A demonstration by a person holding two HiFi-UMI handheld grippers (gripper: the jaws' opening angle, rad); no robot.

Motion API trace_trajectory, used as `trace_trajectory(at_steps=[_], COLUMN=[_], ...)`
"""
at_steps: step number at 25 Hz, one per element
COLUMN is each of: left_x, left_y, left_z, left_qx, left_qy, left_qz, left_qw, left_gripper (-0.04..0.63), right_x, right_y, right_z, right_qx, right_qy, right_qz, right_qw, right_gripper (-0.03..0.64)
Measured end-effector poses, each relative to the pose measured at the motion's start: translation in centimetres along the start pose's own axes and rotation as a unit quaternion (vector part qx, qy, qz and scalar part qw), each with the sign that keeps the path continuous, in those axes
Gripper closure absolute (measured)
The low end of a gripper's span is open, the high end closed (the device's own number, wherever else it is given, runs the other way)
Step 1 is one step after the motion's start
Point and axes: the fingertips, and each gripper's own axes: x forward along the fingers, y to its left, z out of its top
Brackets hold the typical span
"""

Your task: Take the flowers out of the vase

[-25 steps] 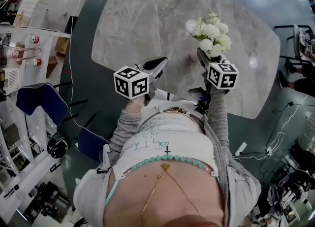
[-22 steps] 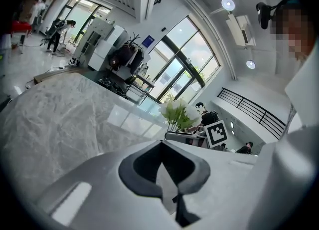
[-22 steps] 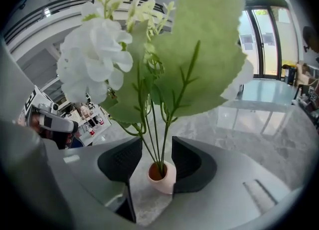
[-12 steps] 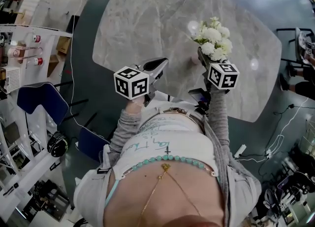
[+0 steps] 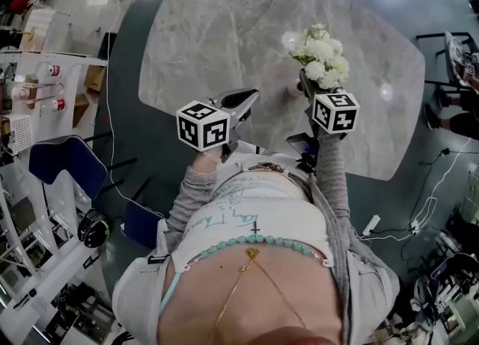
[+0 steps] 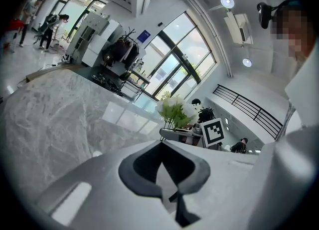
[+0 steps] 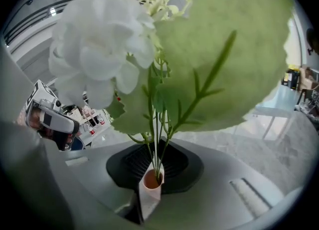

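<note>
Head view: right gripper (image 5: 307, 83) stood over the near edge of the marble table (image 5: 217, 29), with white flowers (image 5: 322, 55) rising from it. The left gripper (image 5: 241, 102) was well apart.

Left gripper view: jaws met, nothing between them; the flowers showed beyond.

Right gripper view: jaws clamped on a narrow white vase (image 7: 149, 194), stems seated inside.

Recommended handling: open the left jaws, pinch the stems just above the rim, and draw straight along them while the vase is held steady.
</note>
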Motion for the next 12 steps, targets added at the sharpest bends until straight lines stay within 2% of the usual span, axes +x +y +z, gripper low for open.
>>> trace_trajectory(at_steps=[12], left_x=[0.9], left_y=[-1.2], left_z=[0.4], left_qx=[0.019], left_qy=[0.013], left_qz=[-0.021], left_qw=[0.9995], left_gripper=[0.594], right_x=[-0.2], right_y=[0.1], right_z=[0.5], right_qx=[-0.025], right_qy=[0.004], right_qz=[-0.005], right_qw=[1.0], right_gripper=[0.58])
